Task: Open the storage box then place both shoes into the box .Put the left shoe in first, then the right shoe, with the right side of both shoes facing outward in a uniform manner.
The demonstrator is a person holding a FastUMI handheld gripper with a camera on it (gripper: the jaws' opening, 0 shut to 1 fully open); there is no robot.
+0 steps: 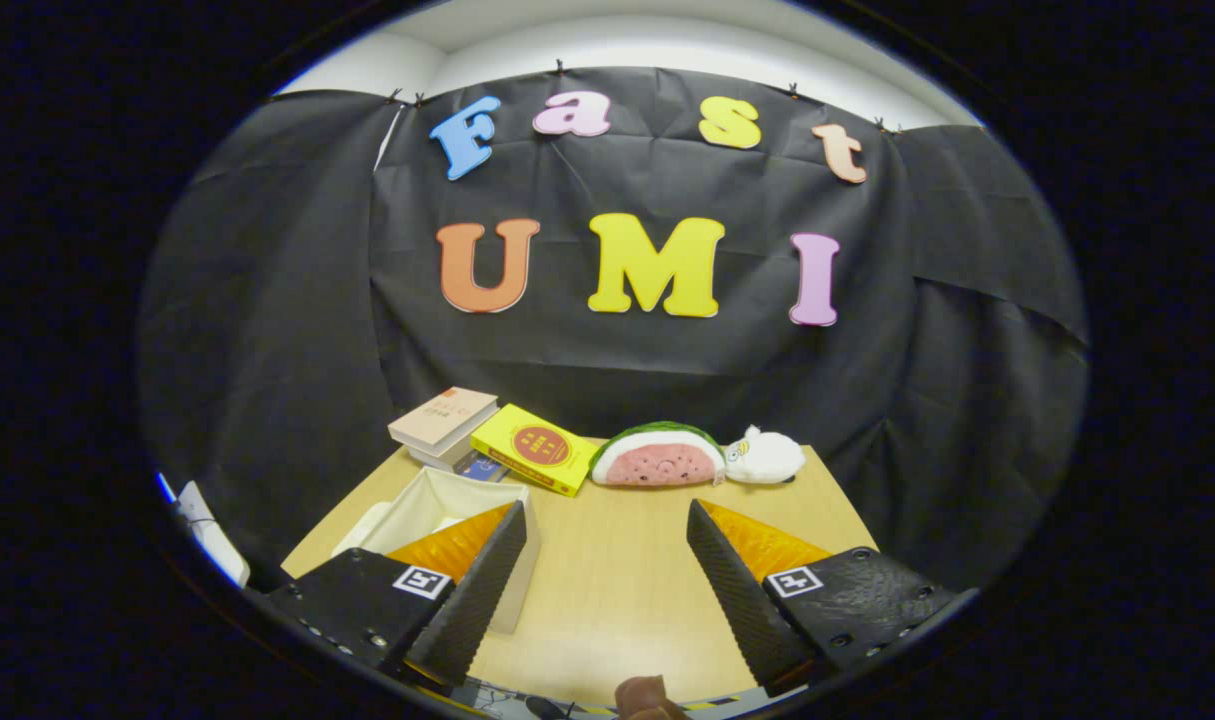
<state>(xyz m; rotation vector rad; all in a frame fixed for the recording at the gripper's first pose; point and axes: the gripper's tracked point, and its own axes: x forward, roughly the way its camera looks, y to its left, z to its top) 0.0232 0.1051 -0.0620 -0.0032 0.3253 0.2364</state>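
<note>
A cream storage box [437, 500] stands on the wooden table [617, 560], partly behind my left finger [472, 590]; its top looks open and its inside is mostly hidden. My gripper [604, 520] is open above the table's near part, with bare wood between the fingers. A small brown piece [647, 697], perhaps part of a shoe, peeks up at the table's near edge between the fingers; I cannot tell what it is.
At the back of the table lie a stack of books [445, 425], a yellow box [537, 447] leaning on them, a watermelon-shaped plush [657, 457] and a white plush [767, 455]. Black cloth walls close the booth behind.
</note>
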